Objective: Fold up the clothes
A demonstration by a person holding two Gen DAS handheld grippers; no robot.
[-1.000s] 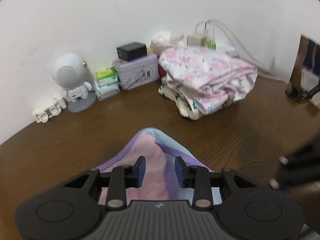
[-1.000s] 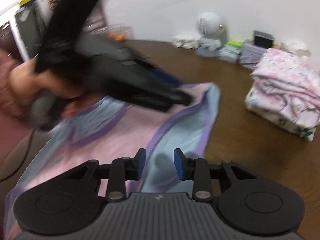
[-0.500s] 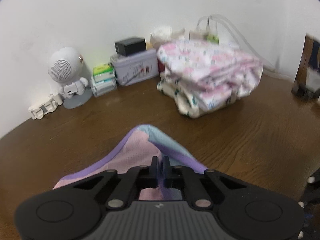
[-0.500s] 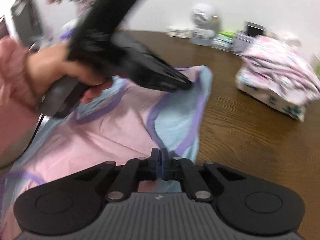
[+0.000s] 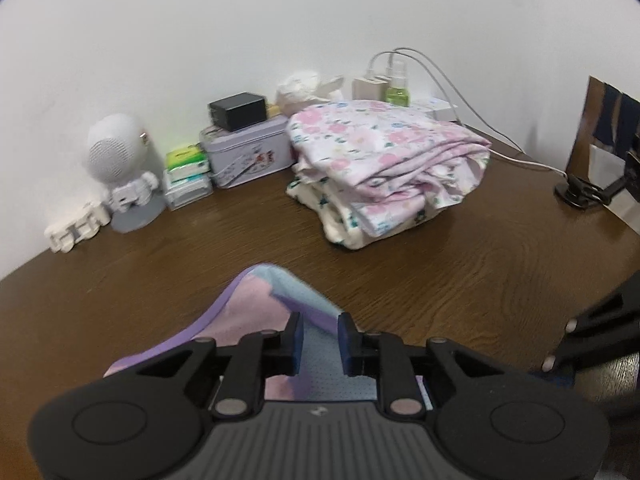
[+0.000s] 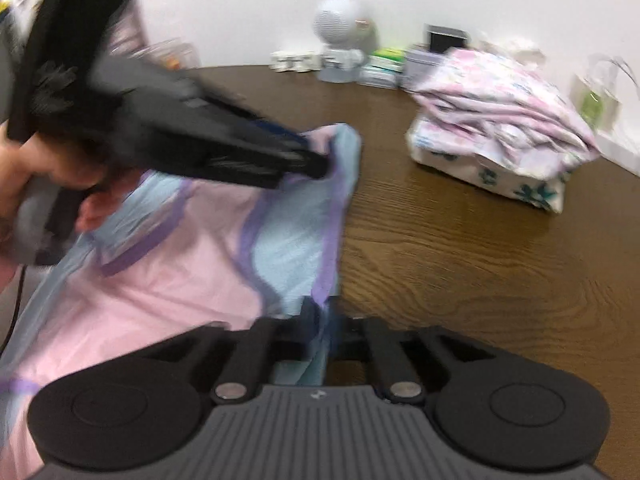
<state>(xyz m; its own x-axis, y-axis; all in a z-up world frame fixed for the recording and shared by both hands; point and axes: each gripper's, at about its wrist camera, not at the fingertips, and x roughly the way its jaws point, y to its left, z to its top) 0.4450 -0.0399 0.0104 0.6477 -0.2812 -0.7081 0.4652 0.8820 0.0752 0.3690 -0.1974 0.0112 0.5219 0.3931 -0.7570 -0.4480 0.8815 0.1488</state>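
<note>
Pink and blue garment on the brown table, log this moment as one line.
pink and blue purple-trimmed garment flat on brown wooden table | left gripper opening over corner | right gripper shut on edge

The near part of the pink, blue and purple garment [image 5: 256, 320] is hidden behind the body of the left gripper [image 5: 319, 338], whose jaws are opening with the cloth's blue panel seen between them. In the right wrist view, the left gripper [image 6: 316, 162] and the hand [image 6: 28, 184] holding it are smeared by motion blur, so contact with the garment's far corner cannot be judged. The garment [image 6: 168, 276] is cut off by the left and lower picture edges there. The right gripper [image 6: 322, 332] is blurred at its tips, closed on the cloth's hem. The print on the small boxes [image 5: 186, 174] at the desk's far edge is too small to read. The framed object [image 5: 608, 128] at the right is cut off.
</note>
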